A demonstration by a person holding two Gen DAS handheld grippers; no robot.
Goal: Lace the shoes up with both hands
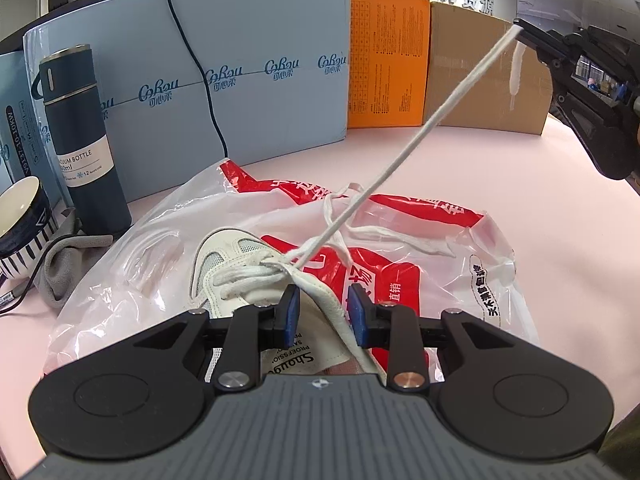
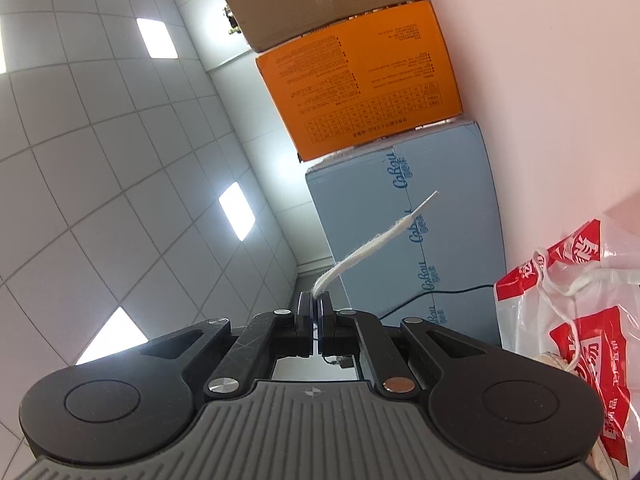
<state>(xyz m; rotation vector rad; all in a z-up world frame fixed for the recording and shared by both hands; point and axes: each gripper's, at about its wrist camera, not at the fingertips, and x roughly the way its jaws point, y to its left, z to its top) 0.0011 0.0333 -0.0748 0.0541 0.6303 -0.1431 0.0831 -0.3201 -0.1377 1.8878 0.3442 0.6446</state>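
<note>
The white sneaker [image 1: 236,268] is parked on a red-and-white plastic bag [image 1: 400,248] on the pink table [image 1: 520,184], toe pointed toward the blue flask [image 1: 80,136] on the left. The shoe's tongue [image 1: 324,300] is sat between the blue pads of the left gripper [image 1: 323,312]; the jaws are only partly open, and whether the tongue is actually pinched can't be told. One lace [image 1: 400,160] is pulled tight from the eyelets up to the right gripper [image 2: 314,304], which is clamped fully shut on it near its end, with the loose tip [image 2: 384,236] left sticking out. Blue, orange and brown boxes are lined up behind.
</note>
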